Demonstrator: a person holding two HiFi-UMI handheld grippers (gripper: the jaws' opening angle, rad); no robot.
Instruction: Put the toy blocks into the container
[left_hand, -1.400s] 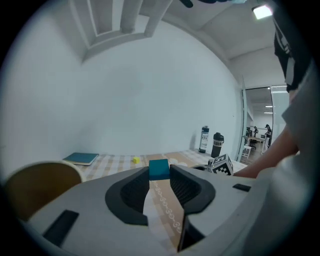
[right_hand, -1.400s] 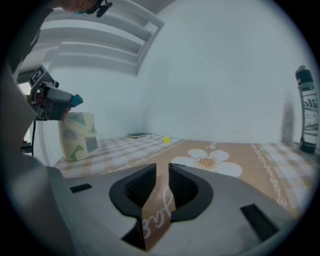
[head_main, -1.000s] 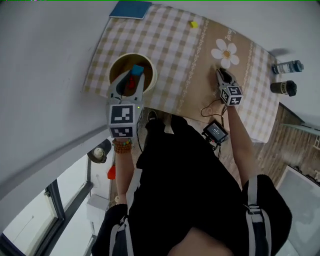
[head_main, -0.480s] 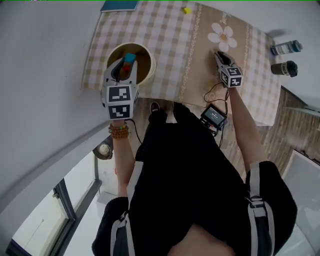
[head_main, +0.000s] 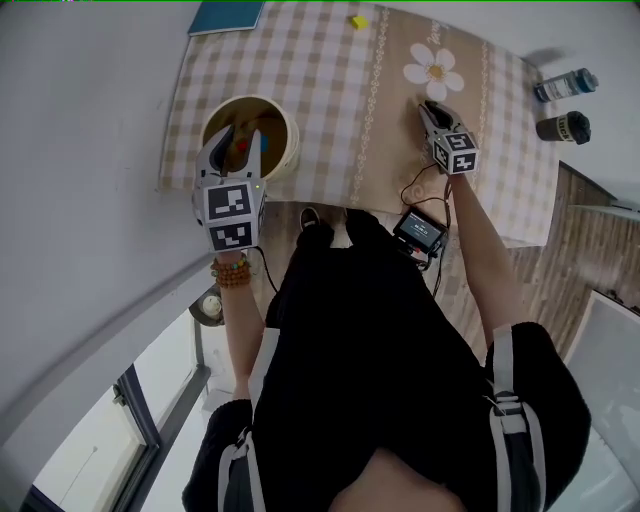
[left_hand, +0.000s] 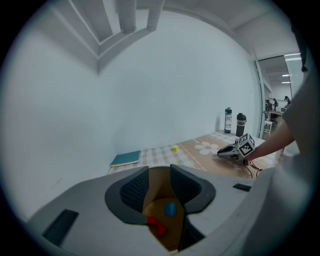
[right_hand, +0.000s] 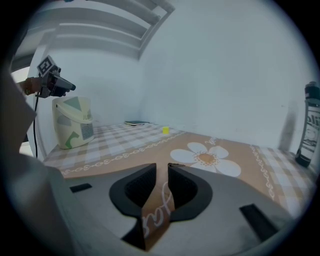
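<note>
Two blocks (left_hand: 170, 209) lie in the container (head_main: 288, 128), so your left claw (head_main: 240, 148) hangs open and empty above it, while your right claw (head_main: 428, 108), slightly open, holds nothing

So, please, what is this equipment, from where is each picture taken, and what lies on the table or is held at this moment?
There is no robot here. A person in black holds a two-jaw hand tool, called a gripper, in each hand. The wide picture comes from a camera on the person's head, looking down. The other two come from cameras riding on the grippers. The left gripper hovers over a round container with its jaws apart and empty. Its view looks down on a blue block and a red block inside. The right gripper is low over the checked table, jaws slightly apart, holding nothing. A yellow block, a blue book and two bottles are farther away.
</note>
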